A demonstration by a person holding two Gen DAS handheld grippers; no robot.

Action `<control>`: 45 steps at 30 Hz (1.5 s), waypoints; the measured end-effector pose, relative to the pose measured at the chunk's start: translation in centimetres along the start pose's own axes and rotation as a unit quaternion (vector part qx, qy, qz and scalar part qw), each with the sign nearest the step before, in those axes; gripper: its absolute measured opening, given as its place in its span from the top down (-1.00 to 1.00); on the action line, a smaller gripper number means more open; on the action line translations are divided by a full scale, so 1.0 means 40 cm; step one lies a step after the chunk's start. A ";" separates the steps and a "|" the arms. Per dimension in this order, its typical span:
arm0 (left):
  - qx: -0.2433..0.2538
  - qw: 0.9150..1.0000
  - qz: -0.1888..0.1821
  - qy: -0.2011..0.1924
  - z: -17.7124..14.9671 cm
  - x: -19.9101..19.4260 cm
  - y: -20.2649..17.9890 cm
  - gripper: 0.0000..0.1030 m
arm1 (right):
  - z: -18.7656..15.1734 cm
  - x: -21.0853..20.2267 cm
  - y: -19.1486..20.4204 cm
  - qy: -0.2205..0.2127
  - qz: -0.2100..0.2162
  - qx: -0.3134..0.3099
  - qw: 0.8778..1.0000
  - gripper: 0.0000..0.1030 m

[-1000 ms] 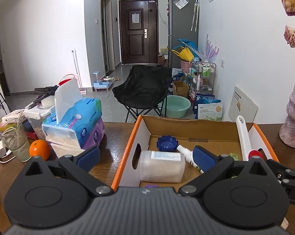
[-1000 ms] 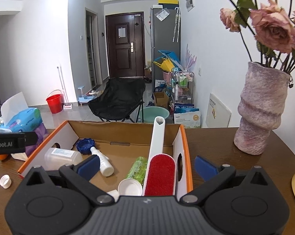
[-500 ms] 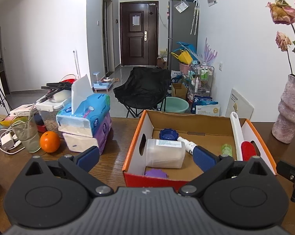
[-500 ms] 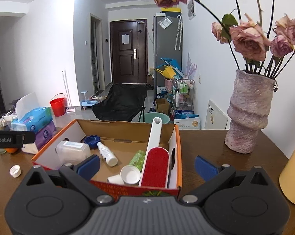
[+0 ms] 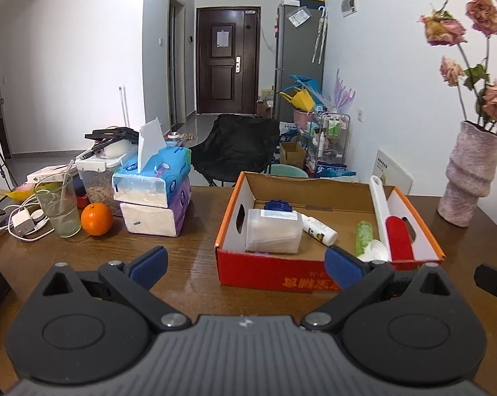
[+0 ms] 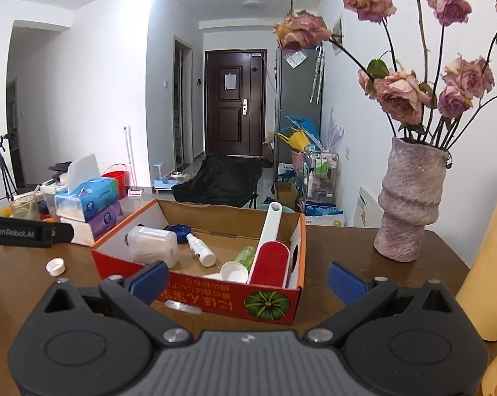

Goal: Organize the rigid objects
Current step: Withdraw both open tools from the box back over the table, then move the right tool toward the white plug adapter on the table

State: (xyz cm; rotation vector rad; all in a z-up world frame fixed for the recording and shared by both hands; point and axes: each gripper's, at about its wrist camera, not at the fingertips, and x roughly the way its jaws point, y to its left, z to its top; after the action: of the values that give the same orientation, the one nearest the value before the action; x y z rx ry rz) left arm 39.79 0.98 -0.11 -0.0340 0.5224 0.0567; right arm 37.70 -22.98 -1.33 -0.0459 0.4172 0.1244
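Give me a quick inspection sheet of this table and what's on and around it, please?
Surface: brown wooden table, glossy.
Job's things: cardboard box holds a clear plastic jar on its side, blue lid, small white bottle, green bottle, white cap and red lint brush. A loose white bottle cap lies on the table outside the box.
Clutter: stacked tissue packs, orange, glass, vase of dried roses.
Grippers: left gripper and right gripper both open, empty, short of the box.
Cables: white charger and cord at the table's left edge.
Surroundings: black folding chair, dark door, tripod.
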 end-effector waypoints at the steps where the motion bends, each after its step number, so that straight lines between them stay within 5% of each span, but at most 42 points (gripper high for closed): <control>1: 0.001 1.000 -0.001 -0.001 -0.006 -0.012 0.001 -1.00 | -0.005 -0.011 0.000 -0.001 0.001 -0.001 1.000 -1.00; 20: 0.012 1.000 -0.019 -0.005 -0.168 -0.180 0.032 -1.00 | -0.125 -0.165 0.004 0.001 0.000 -0.007 1.000 -1.00; 45: 0.005 0.999 0.000 0.038 -0.287 -0.163 0.147 -1.00 | -0.241 -0.147 0.008 0.034 -0.011 -0.021 0.999 -1.00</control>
State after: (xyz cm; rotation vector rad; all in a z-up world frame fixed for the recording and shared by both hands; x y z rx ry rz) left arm 28.05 6.01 -6.90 -0.0267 0.5977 0.0534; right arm 28.46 -24.00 -7.73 -0.0967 0.4820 0.1097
